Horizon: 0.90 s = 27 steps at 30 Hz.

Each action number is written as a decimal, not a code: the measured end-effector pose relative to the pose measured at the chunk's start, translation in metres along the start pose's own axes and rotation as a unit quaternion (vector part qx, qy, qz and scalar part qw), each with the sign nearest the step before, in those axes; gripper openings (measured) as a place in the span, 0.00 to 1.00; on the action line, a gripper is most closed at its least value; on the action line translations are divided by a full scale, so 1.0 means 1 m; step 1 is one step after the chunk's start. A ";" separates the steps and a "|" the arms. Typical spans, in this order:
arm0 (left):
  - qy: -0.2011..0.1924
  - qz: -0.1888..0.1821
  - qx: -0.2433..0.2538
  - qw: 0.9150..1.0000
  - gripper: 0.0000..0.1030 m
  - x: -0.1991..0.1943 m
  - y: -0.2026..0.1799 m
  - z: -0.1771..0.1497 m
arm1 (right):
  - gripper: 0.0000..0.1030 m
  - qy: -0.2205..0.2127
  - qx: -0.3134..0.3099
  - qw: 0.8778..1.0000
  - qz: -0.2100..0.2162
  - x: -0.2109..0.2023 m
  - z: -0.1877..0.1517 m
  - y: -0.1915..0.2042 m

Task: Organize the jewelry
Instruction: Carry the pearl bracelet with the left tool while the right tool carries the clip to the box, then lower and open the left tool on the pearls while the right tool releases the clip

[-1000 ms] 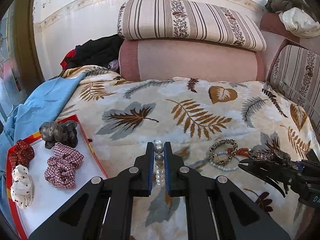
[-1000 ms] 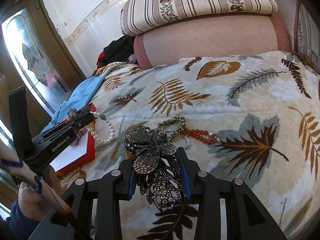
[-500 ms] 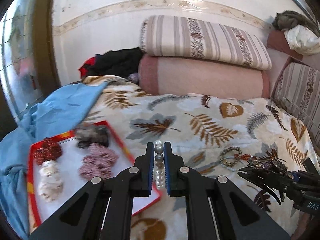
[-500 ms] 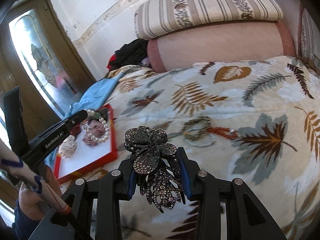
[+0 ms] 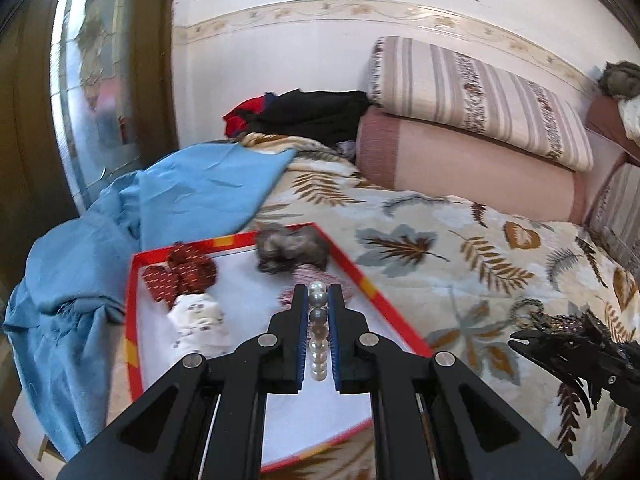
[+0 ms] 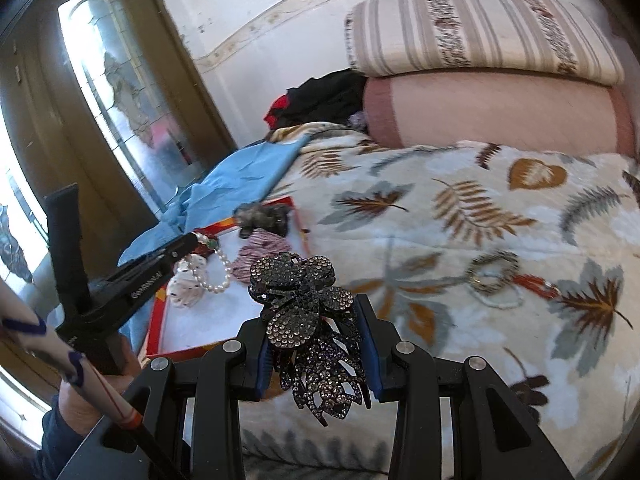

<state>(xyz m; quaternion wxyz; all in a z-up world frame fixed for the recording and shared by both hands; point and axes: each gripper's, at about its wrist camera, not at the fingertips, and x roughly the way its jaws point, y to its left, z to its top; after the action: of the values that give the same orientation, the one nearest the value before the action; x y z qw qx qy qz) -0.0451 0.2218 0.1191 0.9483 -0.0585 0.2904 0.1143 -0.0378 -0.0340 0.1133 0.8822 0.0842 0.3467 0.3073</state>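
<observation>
Since a second ago your left claw [image 5: 318,304], clamped on the white-and-grey pearl bead bracelet [image 5: 318,332], has swung from the leaf-print bed blanket [image 5: 460,248] to over the red-rimmed white tray [image 5: 132,320]. At three o'clock, your right claw [image 6: 316,340] grips the dark rhinestone flower hair clip [image 6: 304,304], its petals sparkling.

Colours we see on the bed

Our red-rimmed white tray [image 5: 136,320] holds red-dotted [image 5: 180,276], grey [image 5: 292,250] and white scrunchies [image 5: 198,318]; cream blanket [image 5: 460,248] bears brown and grey leaves.
</observation>
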 end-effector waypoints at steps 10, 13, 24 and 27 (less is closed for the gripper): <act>0.016 0.020 -0.022 0.999 0.09 0.010 0.042 -0.006 | 0.38 0.022 -0.025 0.999 0.020 0.039 0.008 0.043; 0.021 0.025 -0.023 0.999 0.09 0.014 0.047 -0.008 | 0.38 0.031 -0.029 0.999 0.026 0.051 0.010 0.053; 0.050 0.035 -0.030 0.998 0.09 0.031 0.060 -0.013 | 0.38 0.055 -0.036 0.997 0.029 0.087 0.011 0.068; 0.060 0.038 -0.028 0.997 0.09 0.035 0.061 -0.017 | 0.38 0.064 -0.036 0.997 0.026 0.098 0.010 0.068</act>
<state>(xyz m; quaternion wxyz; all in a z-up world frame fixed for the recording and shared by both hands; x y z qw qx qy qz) -0.0412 0.2839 0.0829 0.9223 -0.0811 0.3449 0.1543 -0.0082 0.0799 0.0911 0.8521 0.0420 0.3892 0.3473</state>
